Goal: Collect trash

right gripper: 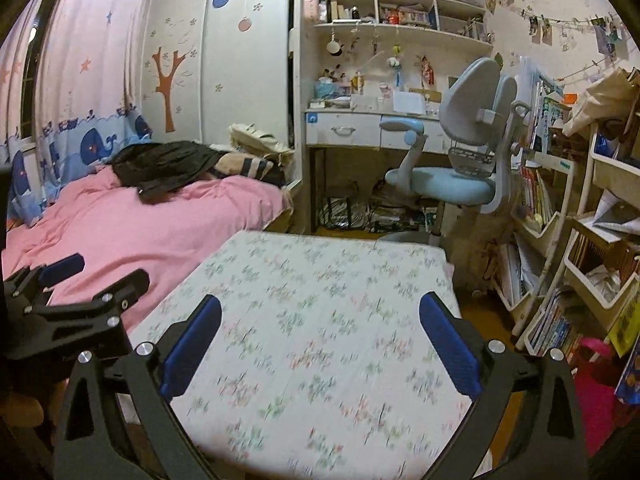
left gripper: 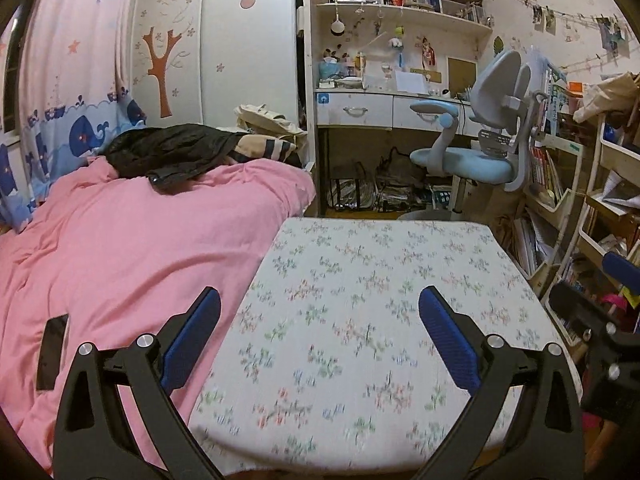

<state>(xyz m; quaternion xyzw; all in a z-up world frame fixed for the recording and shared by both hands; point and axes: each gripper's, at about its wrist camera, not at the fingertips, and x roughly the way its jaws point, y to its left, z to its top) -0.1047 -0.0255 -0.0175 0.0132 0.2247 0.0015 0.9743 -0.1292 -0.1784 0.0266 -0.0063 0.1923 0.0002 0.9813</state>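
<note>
A small table under a white floral cloth (left gripper: 360, 264) (right gripper: 312, 280) fills the foreground of both views, and nothing lies on the cloth. My left gripper (left gripper: 319, 292) hovers over the table's near left side, open, with nothing between its blue pads. My right gripper (right gripper: 320, 299) hangs over the table's near edge, also wide open with nothing between its fingers. In each wrist view the other gripper shows at the edge: the right one (left gripper: 588, 280) at the far right, the left one (right gripper: 108, 270) over the bed at the left. No piece of trash can be made out.
A bed with a pink cover (left gripper: 120, 248) borders the table's left side, carrying a black garment (left gripper: 172, 152) and a flat dark object (left gripper: 52, 352). Beyond stand a desk (left gripper: 360, 108) and a blue chair (left gripper: 472, 160). Crowded bookshelves (right gripper: 540, 208) and something pink (right gripper: 596, 392) line the right.
</note>
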